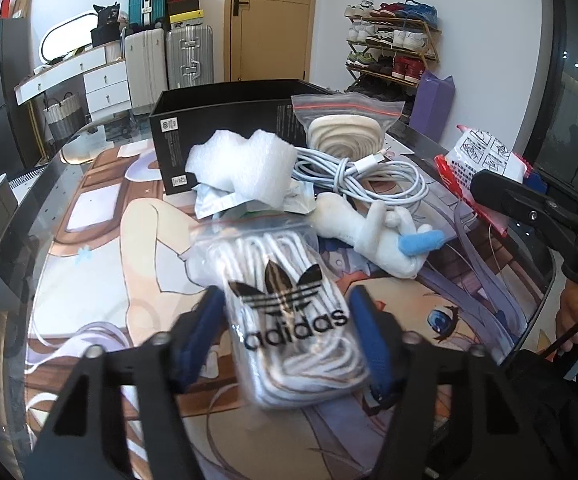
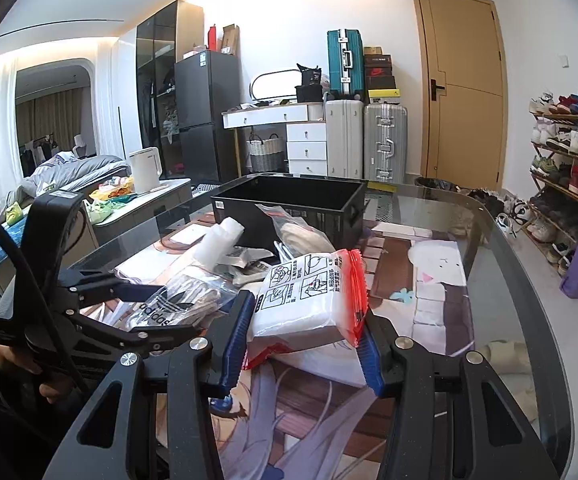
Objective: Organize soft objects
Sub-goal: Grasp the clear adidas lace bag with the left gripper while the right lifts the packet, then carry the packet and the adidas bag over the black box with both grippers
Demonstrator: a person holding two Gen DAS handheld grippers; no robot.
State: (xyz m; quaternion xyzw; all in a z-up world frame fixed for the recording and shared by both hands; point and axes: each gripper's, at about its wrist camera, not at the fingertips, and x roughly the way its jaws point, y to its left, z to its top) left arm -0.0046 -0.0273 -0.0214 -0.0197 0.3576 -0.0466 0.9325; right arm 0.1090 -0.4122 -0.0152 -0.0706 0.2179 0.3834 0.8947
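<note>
A clear zip bag of white laces with an adidas logo [image 1: 289, 312] sits between the blue pads of my left gripper [image 1: 287, 298], which is shut on it just above the printed mat. The right wrist view shows the same bag [image 2: 177, 300] pinched in that gripper [image 2: 165, 314]. My right gripper [image 2: 307, 312] is shut on a white packet with red edges [image 2: 309, 296], held above the table's right side; the packet [image 1: 485, 156] also shows in the left wrist view. A black open box [image 1: 225, 120] stands at the back of the pile.
Loose on the mat lie white foam [image 1: 241, 160], a zip bag of cream cord [image 1: 345, 128], a coiled white cable [image 1: 361, 180], a white plush with a blue part [image 1: 377, 236] and a foil pouch [image 1: 217, 204]. The glass table's curved edge [image 2: 529, 280] runs along the right.
</note>
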